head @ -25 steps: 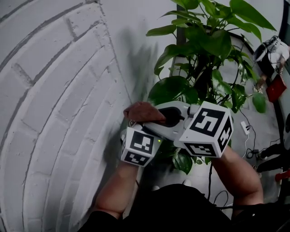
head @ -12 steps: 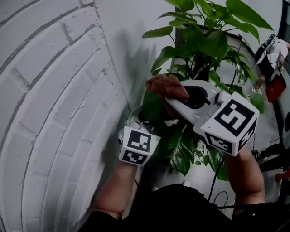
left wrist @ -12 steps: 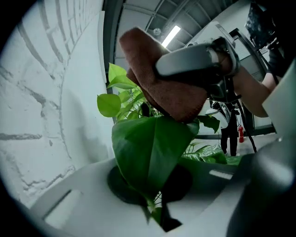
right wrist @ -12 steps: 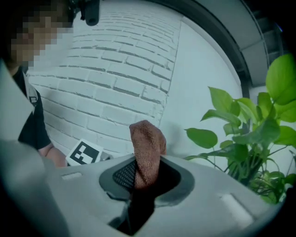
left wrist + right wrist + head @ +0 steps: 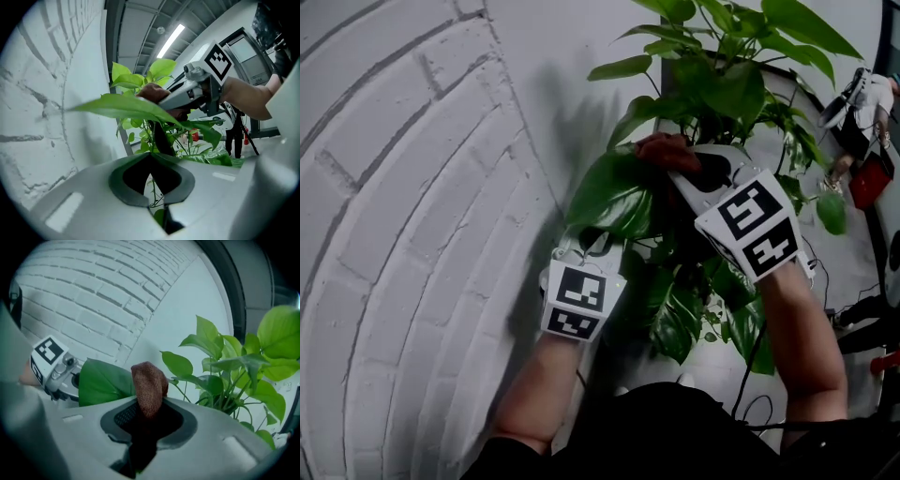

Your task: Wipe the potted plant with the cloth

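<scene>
The potted plant (image 5: 722, 84) stands against the wall with many glossy green leaves. One big leaf (image 5: 614, 192) lies spread over my left gripper (image 5: 598, 242), whose tips are hidden beneath it. In the left gripper view that gripper (image 5: 150, 153) is shut, and the leaf (image 5: 126, 107) runs edge-on just above its tips. My right gripper (image 5: 670, 164) is shut on a reddish-brown cloth (image 5: 664, 148) that presses on the leaf's far edge. In the right gripper view the cloth (image 5: 149, 385) sticks up between the jaws, beside the leaf (image 5: 103, 383).
A white painted brick wall (image 5: 412, 187) fills the left side, close behind the plant. Cables (image 5: 816, 272) lie on the floor to the right, and a red object (image 5: 872, 183) sits further right. Other leaves (image 5: 234, 366) crowd the right gripper's far side.
My right gripper has carried the cloth up and away from the left gripper onto the big leaf. The leaf now lies spread over the left gripper, which has barely moved.
</scene>
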`<state>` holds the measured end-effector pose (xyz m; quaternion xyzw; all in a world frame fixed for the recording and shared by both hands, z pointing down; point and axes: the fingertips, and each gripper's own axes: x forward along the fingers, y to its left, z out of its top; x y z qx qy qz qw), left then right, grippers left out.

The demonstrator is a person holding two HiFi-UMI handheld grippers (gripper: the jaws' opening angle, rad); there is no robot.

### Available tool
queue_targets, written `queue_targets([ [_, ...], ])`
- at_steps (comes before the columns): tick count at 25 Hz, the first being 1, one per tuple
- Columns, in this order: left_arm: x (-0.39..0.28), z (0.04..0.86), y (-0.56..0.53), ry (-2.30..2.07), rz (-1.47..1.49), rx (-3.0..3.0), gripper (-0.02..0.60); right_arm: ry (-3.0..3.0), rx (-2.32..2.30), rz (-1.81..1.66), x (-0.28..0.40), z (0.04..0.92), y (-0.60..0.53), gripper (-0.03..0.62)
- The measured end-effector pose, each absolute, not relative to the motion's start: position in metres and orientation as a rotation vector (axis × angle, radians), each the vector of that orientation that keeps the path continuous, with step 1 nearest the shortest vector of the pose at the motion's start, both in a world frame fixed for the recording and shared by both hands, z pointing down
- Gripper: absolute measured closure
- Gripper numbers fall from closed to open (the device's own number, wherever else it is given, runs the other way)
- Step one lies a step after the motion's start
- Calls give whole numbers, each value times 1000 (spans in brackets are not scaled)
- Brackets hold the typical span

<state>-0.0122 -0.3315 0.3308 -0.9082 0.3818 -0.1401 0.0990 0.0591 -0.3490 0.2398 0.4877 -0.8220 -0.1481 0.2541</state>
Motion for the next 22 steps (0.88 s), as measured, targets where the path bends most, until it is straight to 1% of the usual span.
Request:
queue_targets([
  [4,-18,328,-335,1154,-383,-2707,565,-2104,1322,-464,60,256,-356,530],
  [9,-23,327,-337,1170,-379,-2695,565,-2174,1258,-393,42,274,-346,530],
  [22,-24,330,-334,1168,-391,-2699,565,-2256,1125,-402,-6,307,-305,530],
])
